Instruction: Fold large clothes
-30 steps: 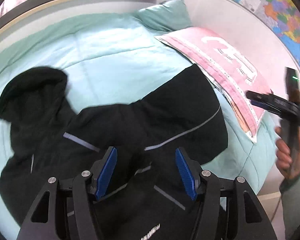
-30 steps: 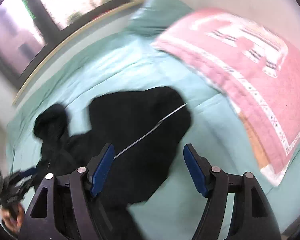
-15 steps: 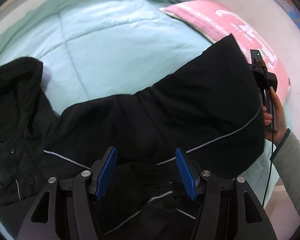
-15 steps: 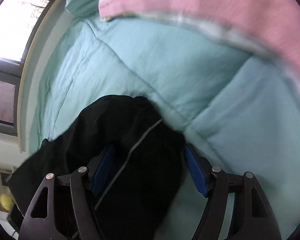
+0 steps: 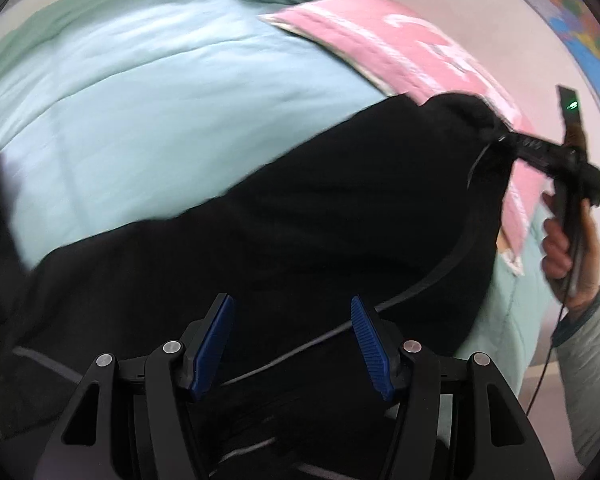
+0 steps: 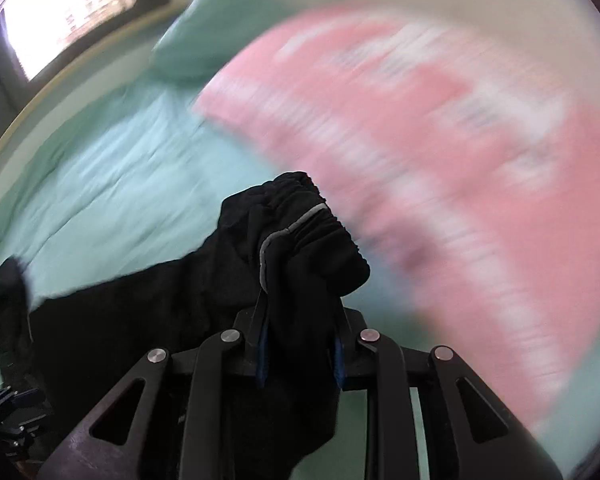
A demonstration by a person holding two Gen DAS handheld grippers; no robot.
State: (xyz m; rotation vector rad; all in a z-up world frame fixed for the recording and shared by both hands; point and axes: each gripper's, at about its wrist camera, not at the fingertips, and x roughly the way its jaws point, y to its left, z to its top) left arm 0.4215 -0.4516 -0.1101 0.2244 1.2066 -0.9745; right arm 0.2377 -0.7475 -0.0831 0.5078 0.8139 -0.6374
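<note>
A black jacket (image 5: 300, 232) with thin grey piping lies spread over a mint green bed. My left gripper (image 5: 292, 344) hovers over its lower part, blue pads apart, nothing between them. In the right wrist view my right gripper (image 6: 300, 354) has its jaws closing on the jacket's sleeve cuff (image 6: 300, 232), which bunches up out of the fingers and is lifted off the bed. The left wrist view shows the same right gripper (image 5: 512, 144) pinching the cuff at the jacket's far right, held by a hand (image 5: 568, 252).
A pink blanket (image 6: 440, 152) with white lettering lies on the bed's right side, a green pillow (image 6: 220, 36) beyond it. A window (image 6: 68, 12) runs along the far left. A wall with a map (image 5: 572, 8) borders the right.
My right gripper went from open over the sleeve end to closed on the cuff and lifted it toward the pink blanket. My left gripper sank closer to the jacket, staying open.
</note>
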